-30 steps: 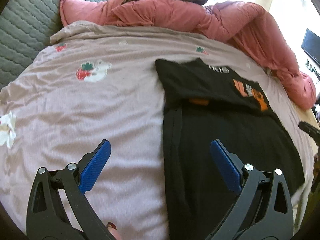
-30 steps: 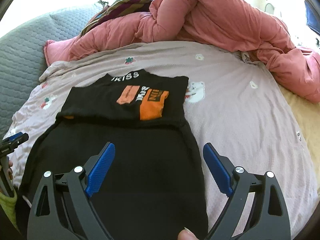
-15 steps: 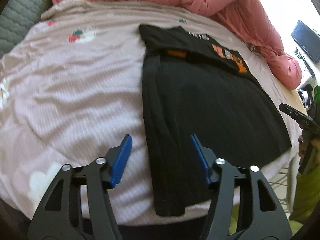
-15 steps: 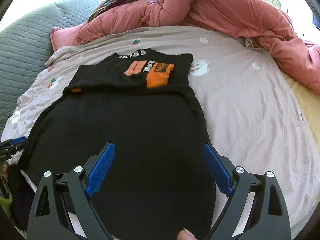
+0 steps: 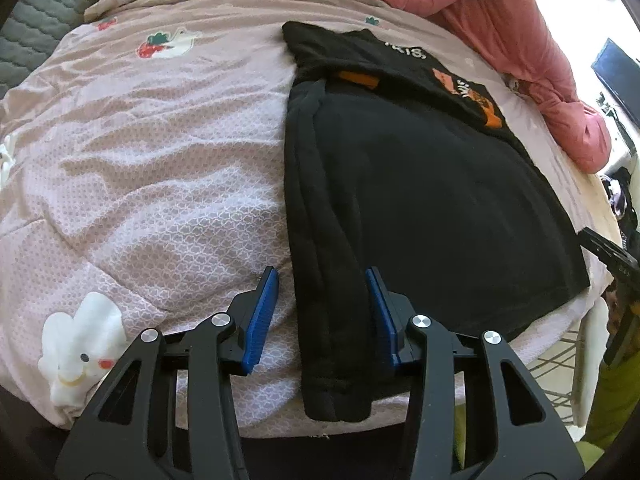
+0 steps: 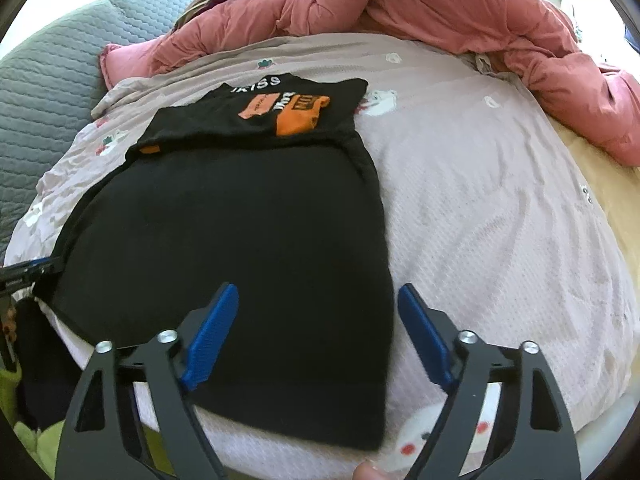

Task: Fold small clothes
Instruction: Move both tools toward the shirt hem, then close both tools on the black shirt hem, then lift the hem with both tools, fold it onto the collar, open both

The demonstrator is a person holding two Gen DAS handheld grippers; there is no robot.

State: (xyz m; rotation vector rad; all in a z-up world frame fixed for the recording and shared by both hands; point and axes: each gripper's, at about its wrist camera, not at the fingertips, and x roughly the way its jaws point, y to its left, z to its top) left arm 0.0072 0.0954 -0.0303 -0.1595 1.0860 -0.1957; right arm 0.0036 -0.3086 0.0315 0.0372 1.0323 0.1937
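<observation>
Black garment (image 5: 420, 200) flat (top folded, orange print), left tool (image 5: 322, 316), right tool (image 6: 318, 336) closing astride its corners, ungripped

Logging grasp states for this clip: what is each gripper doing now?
Left gripper: closing around the shirt edge, pads not pressing yet.
Right gripper: closing over the shirt's corner, holding nothing.

Between the left tool (image 5: 322, 312) blue ribbed plastic pads lies a matt black cloth garment (image 5: 420, 200); beneath it, the bed's textured pink cotton sheet (image 5: 160, 160); beyond it, a puffy quilt (image 5: 480, 12).
</observation>
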